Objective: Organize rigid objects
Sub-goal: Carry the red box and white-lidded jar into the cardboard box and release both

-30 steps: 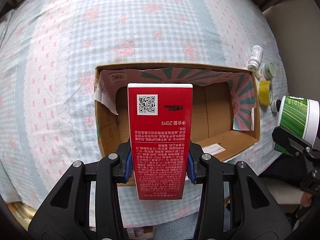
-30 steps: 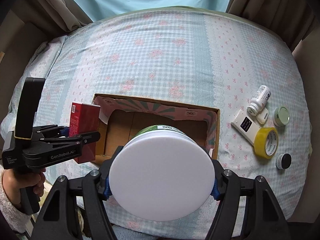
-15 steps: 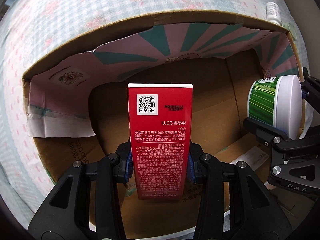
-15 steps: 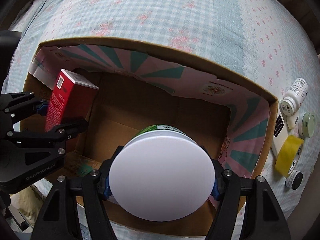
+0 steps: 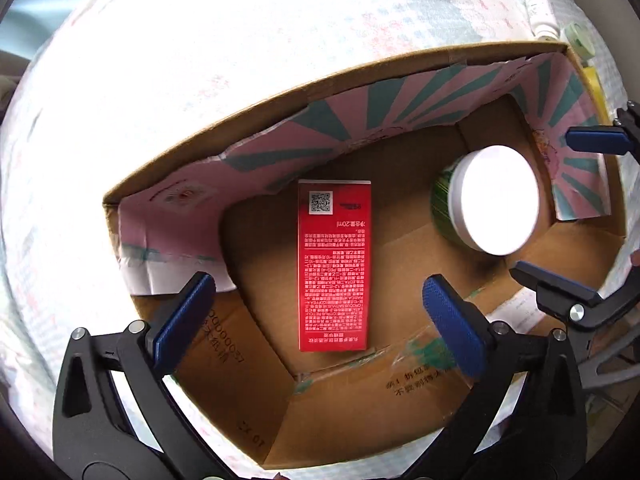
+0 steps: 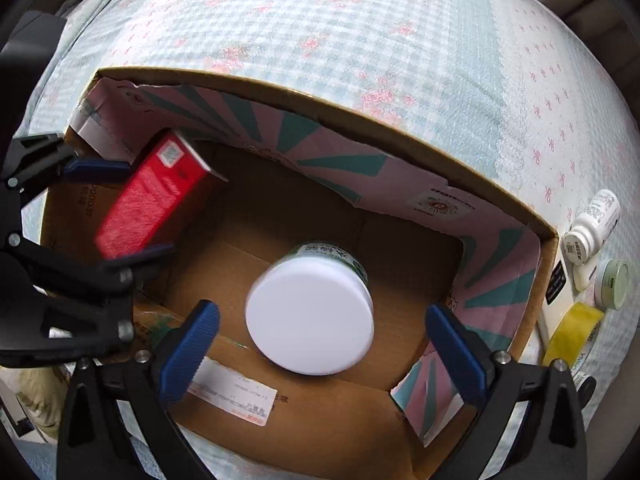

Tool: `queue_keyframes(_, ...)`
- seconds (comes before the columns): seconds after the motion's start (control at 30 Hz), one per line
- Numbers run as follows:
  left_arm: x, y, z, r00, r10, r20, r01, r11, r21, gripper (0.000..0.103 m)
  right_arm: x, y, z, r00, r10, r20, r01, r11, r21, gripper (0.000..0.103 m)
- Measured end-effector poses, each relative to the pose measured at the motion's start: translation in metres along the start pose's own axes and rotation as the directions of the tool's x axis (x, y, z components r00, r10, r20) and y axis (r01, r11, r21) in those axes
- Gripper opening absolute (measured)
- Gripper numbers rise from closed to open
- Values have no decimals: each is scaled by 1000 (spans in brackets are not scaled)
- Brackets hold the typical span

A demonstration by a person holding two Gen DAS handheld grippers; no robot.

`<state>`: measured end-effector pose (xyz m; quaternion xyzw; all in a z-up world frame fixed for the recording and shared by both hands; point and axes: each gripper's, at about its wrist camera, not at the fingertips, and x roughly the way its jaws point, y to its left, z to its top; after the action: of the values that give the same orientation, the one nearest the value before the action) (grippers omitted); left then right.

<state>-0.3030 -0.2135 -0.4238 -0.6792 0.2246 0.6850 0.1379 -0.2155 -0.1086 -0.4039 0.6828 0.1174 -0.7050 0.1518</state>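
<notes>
Both just opening: left gripper [image 5: 318, 312] and right gripper [image 6: 322, 344] standing wide, gripping nothing. Lying inside the box [image 5: 400, 64]: red carton [image 5: 334, 268], long axis toward the far wall; jar [image 6: 310, 314], lid up, near the right wall. Likely light, stiff; gripping across flat sides.

Left gripper [image 5: 320, 312] jaws just popped wide open, red box [image 5: 334, 266] loose between them inside the cardboard box [image 5: 360, 412], white-lidded jar [image 5: 490, 200] off right.
</notes>
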Motion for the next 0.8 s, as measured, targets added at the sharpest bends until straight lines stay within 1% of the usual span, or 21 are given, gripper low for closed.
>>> queue_keyframes(0.03, -3, 2, -1, 999, -38, 1, 38, 999, -9, 103, -2, -2, -4, 1000, -5, 3, 5, 1000, -10, 103)
queue_keyframes(0.07, -6, 3, -3, 999, -45, 6, 45, 999, -14, 103, -4, -3, -8, 1000, -5, 4, 5, 1000, -16, 103)
queue_keyframes(0.13, -12, 2, -6, 999, -24, 23, 24, 1000, -4, 103, -8, -7, -17, 1000, 9, 17, -8, 1000, -12, 103)
queue_keyframes(0.2, -18, 0, -10, 999, -26, 39, 26, 1000, 1, 103, -11, -10, -25, 1000, 9, 30, -9, 1000, 2, 103)
queue_keyframes(0.3, -27, -2, -15, 998, -30, 58, 31, 999, -17, 103, -16, -11, -37, 999, 4, 48, -6, 1000, 23, 103)
queue_keyframes(0.43, -40, -3, -21, 997, -10, 80, 12, 999, -30, 103, -27, -7, -48, 999, -11, 49, 10, 1000, 27, 103)
queue_keyframes(0.47, -49, -3, -15, 996, -9, 86, 12, 999, -34, 103, -31, -6, -50, 999, -8, 53, 7, 1000, 29, 103)
queue_keyframes(0.5, -60, 8, -14, 996, -8, 93, 12, 999, -39, 103, -36, -4, -53, 998, -2, 62, 0, 1000, 31, 103)
queue_keyframes(0.53, -67, 8, -15, 995, -6, 101, 11, 999, -45, 103, -41, -4, -54, 997, 1, 71, -3, 999, 32, 103)
queue_keyframes(0.67, -97, 12, -33, 992, -1, 128, 10, 998, -63, 103, -63, 9, -58, 995, -19, 95, 15, 999, 37, 103)
queue_keyframes(0.7, -104, 12, -38, 991, -3, 133, 11, 998, -66, 103, -67, 7, -50, 995, -25, 96, 21, 999, 37, 103)
queue_keyframes(0.77, -117, 9, -46, 990, 2, 144, 8, 998, -69, 103, -76, 12, -46, 995, -28, 97, 24, 999, 42, 103)
queue_keyframes(0.8, -123, 6, -50, 989, 2, 149, 8, 998, -70, 103, -82, 12, -49, 995, -34, 96, 29, 998, 47, 103)
